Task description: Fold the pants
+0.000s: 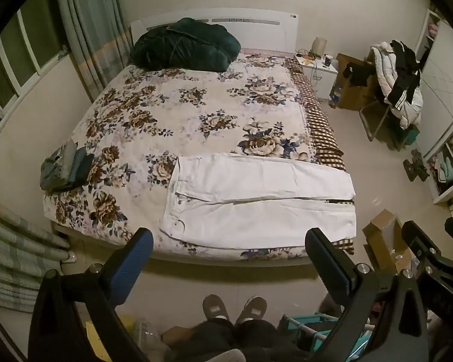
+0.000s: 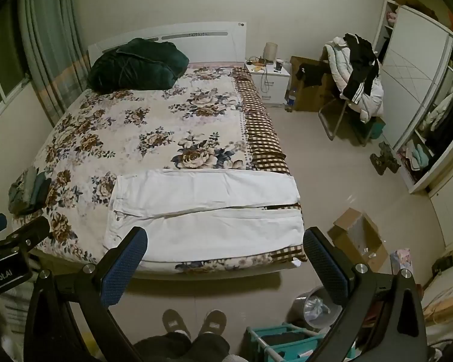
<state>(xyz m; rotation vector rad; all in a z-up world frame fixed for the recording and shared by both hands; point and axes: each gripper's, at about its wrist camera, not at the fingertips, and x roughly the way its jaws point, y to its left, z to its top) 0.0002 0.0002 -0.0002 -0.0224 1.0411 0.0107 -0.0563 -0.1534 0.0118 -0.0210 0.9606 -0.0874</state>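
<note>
White pants point(image 1: 256, 199) flat across foot of bed point(image 1: 178, 105), legs side by side, waist toward folded clothes pile point(image 1: 65, 169). Dark green blanket point(image 1: 184, 48) heaped at headboard. Left gripper point(image 1: 229, 259) and right gripper point(image 2: 223, 259) spread wide, holding nothing, above floor short of bed edge.

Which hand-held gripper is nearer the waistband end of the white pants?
Left. The left hand-held gripper hangs open near the waistband end of the white pants; the right hand-held gripper, also open, sits toward the cuffs.
</note>
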